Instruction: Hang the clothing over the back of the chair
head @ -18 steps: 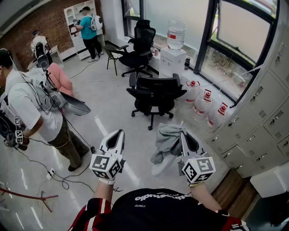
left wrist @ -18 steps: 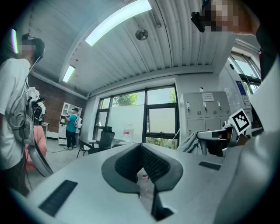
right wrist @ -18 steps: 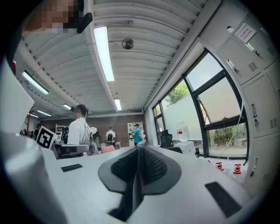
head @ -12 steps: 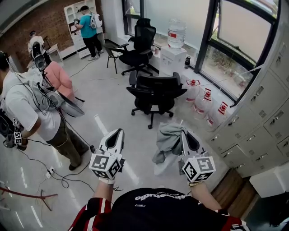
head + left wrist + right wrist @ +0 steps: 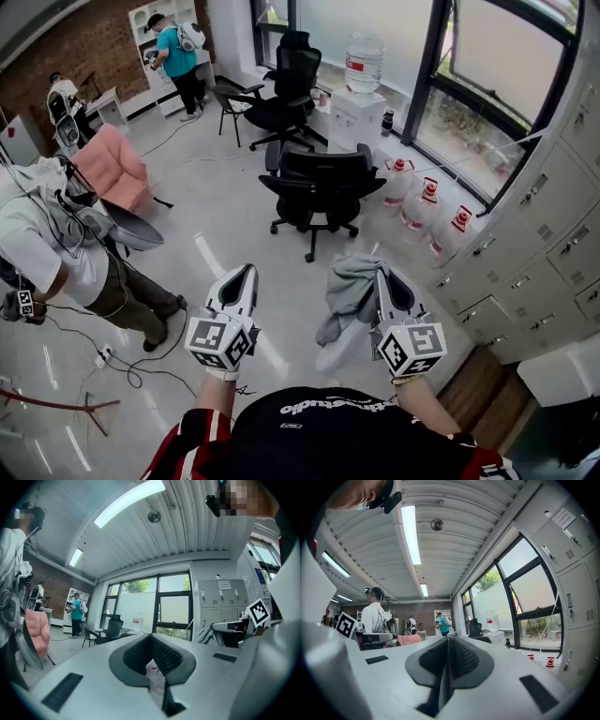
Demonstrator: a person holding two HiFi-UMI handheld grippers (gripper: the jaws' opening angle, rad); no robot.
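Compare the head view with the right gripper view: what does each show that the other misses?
Head view only: the grey clothing hanging from the right gripper, with the floor between it and the black chair. Right gripper view only: its jaws pressed together on a thin grey strip, plus the ceiling lights. Both: the windows, the water bottle and a person in a teal shirt.

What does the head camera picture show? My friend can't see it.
Seen from above, a person's right tool grips grey clothing that hangs down, while the left tool is empty. A black office chair stands ahead on the shiny floor, with other people nearby.
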